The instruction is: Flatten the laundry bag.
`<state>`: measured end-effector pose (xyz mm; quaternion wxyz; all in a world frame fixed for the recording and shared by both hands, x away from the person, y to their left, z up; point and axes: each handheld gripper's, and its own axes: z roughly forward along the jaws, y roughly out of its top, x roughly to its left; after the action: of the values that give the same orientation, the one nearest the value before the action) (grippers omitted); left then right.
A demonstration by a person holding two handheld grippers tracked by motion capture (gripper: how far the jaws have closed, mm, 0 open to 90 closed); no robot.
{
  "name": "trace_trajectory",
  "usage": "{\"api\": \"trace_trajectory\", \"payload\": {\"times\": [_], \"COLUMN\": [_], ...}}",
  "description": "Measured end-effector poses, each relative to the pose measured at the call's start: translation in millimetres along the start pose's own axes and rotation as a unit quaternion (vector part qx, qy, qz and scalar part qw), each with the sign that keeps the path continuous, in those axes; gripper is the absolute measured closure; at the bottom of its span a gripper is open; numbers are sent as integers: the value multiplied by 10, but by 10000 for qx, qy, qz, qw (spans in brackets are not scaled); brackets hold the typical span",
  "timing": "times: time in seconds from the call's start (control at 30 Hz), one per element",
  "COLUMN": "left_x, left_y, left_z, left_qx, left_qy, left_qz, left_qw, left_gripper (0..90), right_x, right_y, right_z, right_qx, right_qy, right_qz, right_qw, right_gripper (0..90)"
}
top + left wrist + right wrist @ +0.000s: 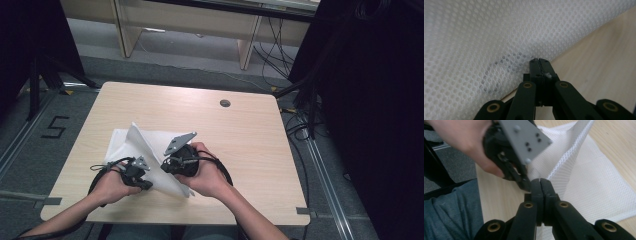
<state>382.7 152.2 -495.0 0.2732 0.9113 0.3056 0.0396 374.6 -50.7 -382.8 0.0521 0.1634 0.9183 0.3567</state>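
White mesh cloth [150,150], a fine honeycomb-weave fabric with a stitched hem: lies toward the near left part of the pale wooden desk [240,150], one portion flat on the top, another lifted into a peak that stands off the surface. A faint grey ring mark shows through the weave in the left gripper view.

Left gripper [539,61], black, two-jawed, hand-held: jaws together, pinching the edge of the cloth close to the near edge of the desk. In the right gripper view its grey three-cornered plate and the hand around it sit just beside the other gripper's tips.

Right gripper [540,180], same make: jaws pressed together at the hemmed edge. A sliver of hem seems to run into the tips, though whether fabric is truly caught there is hard to tell from this angle; judged as clamped on the cloth.

Small dark round grommet [225,103]: in the desk top near the far edge, well apart from the work.

Step in hand, as judged: a fold under way, both grippers holding one edge raised.

Next move calls for: carrying the held edge across to the far side of the flat portion, both grips kept firm, corners matched before release.
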Motion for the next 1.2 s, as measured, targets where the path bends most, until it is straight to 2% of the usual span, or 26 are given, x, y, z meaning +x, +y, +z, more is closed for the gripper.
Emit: {"api": "trace_trajectory", "payload": {"times": [0.03, 0.07, 0.1, 0.2, 0.23, 0.27, 0.3, 0.33, 0.4, 0.43, 0.47, 0.57, 0.6, 0.63, 0.7, 0.73, 0.77, 0.9, 0.93, 1.0, 1.07, 1.1, 1.13, 1.17, 1.2], "left_x": [19, 35, 46, 72, 80, 64, 79, 64, 116, 163, 218, 365, 426, 471, 543, 606, 606, 691, 706, 732, 748, 745, 749, 752, 758], "left_y": [28, 43, 50, -3, -46, -116, -179, -237, -405, -490, -593, -781, -838, -869, -909, -932, -932, -953, -959, -965, -964, -955, -950, -943, -938], "left_z": [25, 35, 41, -20, -71, -142, -227, -254, -412, -500, -589, -742, -797, -839, -907, -961, -961, -1038, -1062, -1102, -1147, -1159, -1195, -1229, -1267], "left_qx": [-40, -54, -71, -109, -85, -212, -166, -381, -461, -475, -583, -839, -929, -966, -991, -989, -989, -1129, -1196, -1240, -1334, -1512, -1610, -1680, -1718], "left_qy": [33, 41, 59, 63, 110, 154, 189, 291, 437, 486, 566, 780, 924, 953, 1040, 1155, 1155, 1313, 1397, 1430, 1505, 1542, 1633, 1703, 1766], "left_qz": [6, 33, 59, 12, -17, -164, -76, -270, -367, -453, -715, -1132, -1308, -1416, -1490, -1548, -1548, -1677, -1714, -1747, -1814, -1921, -1950, -1962, -1928], "left_qw": [10000, 10000, 9999, 9999, 9999, 9995, 9997, 9985, 9973, 9967, 9941, 9869, 9827, 9806, 9783, 9762, 9762, 9705, 9679, 9663, 9626, 9573, 9536, 9509, 9498], "left_gripper": [896, 895, 895, 886, 882, 878, 877, 881, 887, 887, 887, 887, 887, 887, 886, 884, 884, 878, 876, 867, 862, 855, 848, 844, 845], "right_x": [-6, 16, 18, 37, 51, 65, 86, 108, 145, 173, 207, 304, 319, 344, 398, 420, 420, 484, 501, 541, 551, 563, 582, 581, 590], "right_y": [9, 10, 14, 9, -1, -14, -24, -33, -49, -58, -66, -81, -82, -87, -100, -109, -109, -157, -172, -212, -225, -237, -248, -256, -265], "right_z": [-12, -19, -24, -42, -38, -27, -26, -17, 27, 35, 62, 121, 141, 153, 163, 161, 161, 173, 178, 189, 193, 195, 190, 194, 192], "right_qx": [13, -23, -40, -21, -24, -31, 45, 62, 52, 113, 162, 285, 280, 303, 358, 405, 405, 457, 456, 492, 494, 506, 552, 513, 538], "right_qy": [4, -18, -20, 12, -2, 36, 103, 181, 371, 411, 521, 723, 782, 787, 927, 967, 967, 1122, 1136, 1218, 1242, 1283, 1312, 1329, 1386], "right_qz": [-99, -47, -90, -166, -174, -209, -240, -266, -496, -469, -537, -698, -801, -867, -939, -927, -927, -994, -1023, -1012, -996, -970, -897, -982, -980], "right_qw": [9999, 10000, 9999, 9999, 9998, 9998, 9996, 9995, 9981, 9980, 9971, 9945, 9933, 9927, 9906, 9902, 9902, 9876, 9872, 9861, 9860, 9857, 9857, 9849, 9840], "right_gripper": [900, 900, 900, 900, 900, 900, 900, 900, 900, 900, 900, 900, 900, 900, 900, 900, 900, 900, 900, 900, 900, 900, 900, 900, 900]}}
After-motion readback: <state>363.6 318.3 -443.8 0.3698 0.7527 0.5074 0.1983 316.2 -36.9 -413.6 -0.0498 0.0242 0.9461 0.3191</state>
